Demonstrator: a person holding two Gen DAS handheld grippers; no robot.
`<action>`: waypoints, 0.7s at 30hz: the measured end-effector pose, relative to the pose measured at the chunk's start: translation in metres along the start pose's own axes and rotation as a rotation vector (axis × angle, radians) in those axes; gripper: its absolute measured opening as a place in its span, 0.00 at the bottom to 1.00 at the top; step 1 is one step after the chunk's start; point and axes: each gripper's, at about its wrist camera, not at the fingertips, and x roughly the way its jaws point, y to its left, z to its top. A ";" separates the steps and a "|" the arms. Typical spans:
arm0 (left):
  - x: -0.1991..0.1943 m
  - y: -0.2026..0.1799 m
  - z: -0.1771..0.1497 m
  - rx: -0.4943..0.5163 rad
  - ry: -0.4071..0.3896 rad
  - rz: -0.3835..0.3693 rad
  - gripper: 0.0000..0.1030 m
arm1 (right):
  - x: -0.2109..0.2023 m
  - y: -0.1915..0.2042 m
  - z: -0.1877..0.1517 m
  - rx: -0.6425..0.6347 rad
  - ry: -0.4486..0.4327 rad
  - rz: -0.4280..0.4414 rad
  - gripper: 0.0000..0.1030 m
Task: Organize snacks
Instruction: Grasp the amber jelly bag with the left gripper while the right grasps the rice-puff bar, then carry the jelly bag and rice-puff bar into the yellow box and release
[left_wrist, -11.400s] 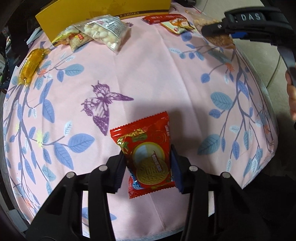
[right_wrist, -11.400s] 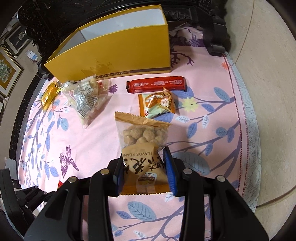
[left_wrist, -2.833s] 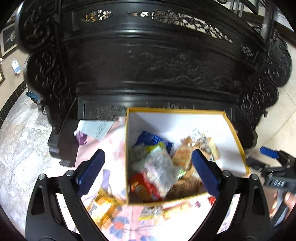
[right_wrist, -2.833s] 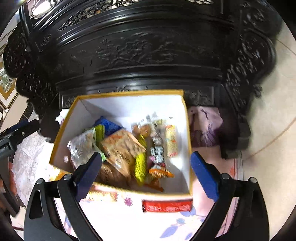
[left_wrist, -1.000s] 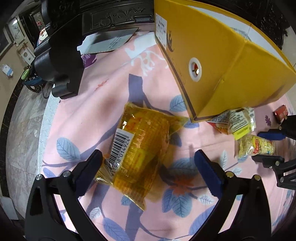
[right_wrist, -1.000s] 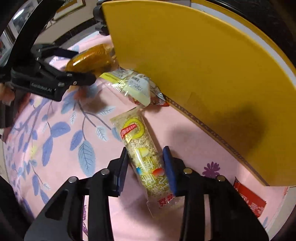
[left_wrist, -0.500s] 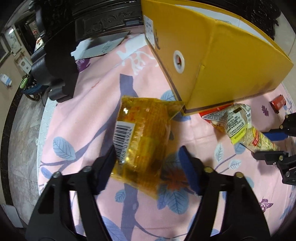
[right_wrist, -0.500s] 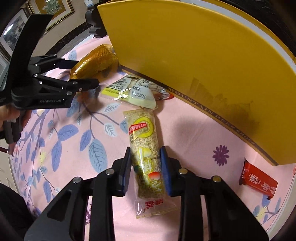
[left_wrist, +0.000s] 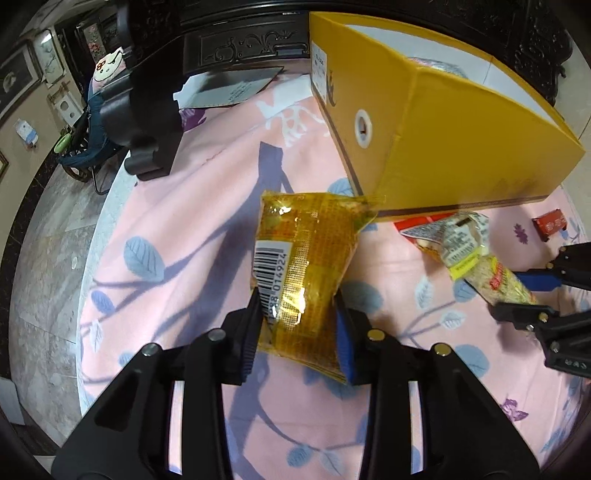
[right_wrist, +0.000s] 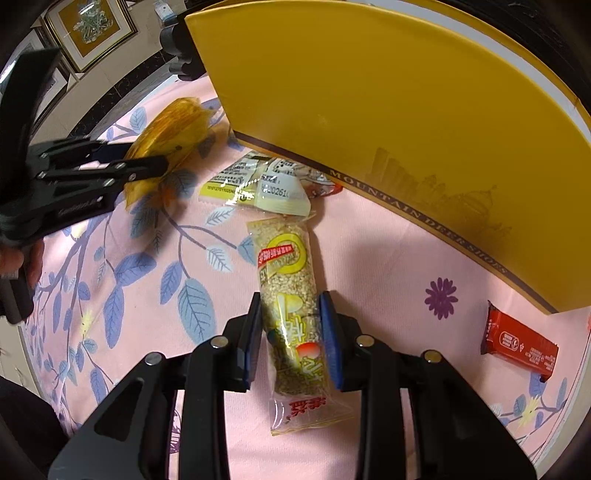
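My left gripper (left_wrist: 299, 314) is shut on a golden-yellow snack packet (left_wrist: 306, 269) with a barcode, just in front of the yellow box's corner (left_wrist: 443, 122). My right gripper (right_wrist: 290, 317) is shut on a clear rice-bar packet (right_wrist: 291, 306) that lies lengthwise between its pads, in front of the yellow box (right_wrist: 388, 110). The left gripper (right_wrist: 147, 166) and its yellow packet (right_wrist: 173, 129) also show at the left of the right wrist view. The right gripper (left_wrist: 532, 295) and its rice bar (left_wrist: 498, 280) show at the right of the left wrist view.
A clear packet with white labels (right_wrist: 269, 184) lies against the box front; it also shows in the left wrist view (left_wrist: 454, 236). A red bar (right_wrist: 517, 343) lies at the right. A pink leaf-print cloth (right_wrist: 129, 295) covers the table. Dark carved furniture (left_wrist: 147, 92) stands behind.
My left gripper has closed from wide open onto the yellow packet. My right gripper has tightened on the rice bar and drawn it slightly back from the box.
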 end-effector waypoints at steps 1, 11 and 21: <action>-0.004 -0.001 -0.002 -0.010 -0.005 -0.007 0.34 | -0.001 -0.001 0.000 0.002 -0.001 0.000 0.30; -0.050 -0.032 -0.007 -0.023 -0.060 -0.073 0.34 | -0.028 -0.004 -0.007 0.035 -0.059 -0.016 0.29; -0.101 -0.085 0.016 -0.010 -0.149 -0.125 0.34 | -0.105 -0.037 -0.031 0.195 -0.192 -0.066 0.29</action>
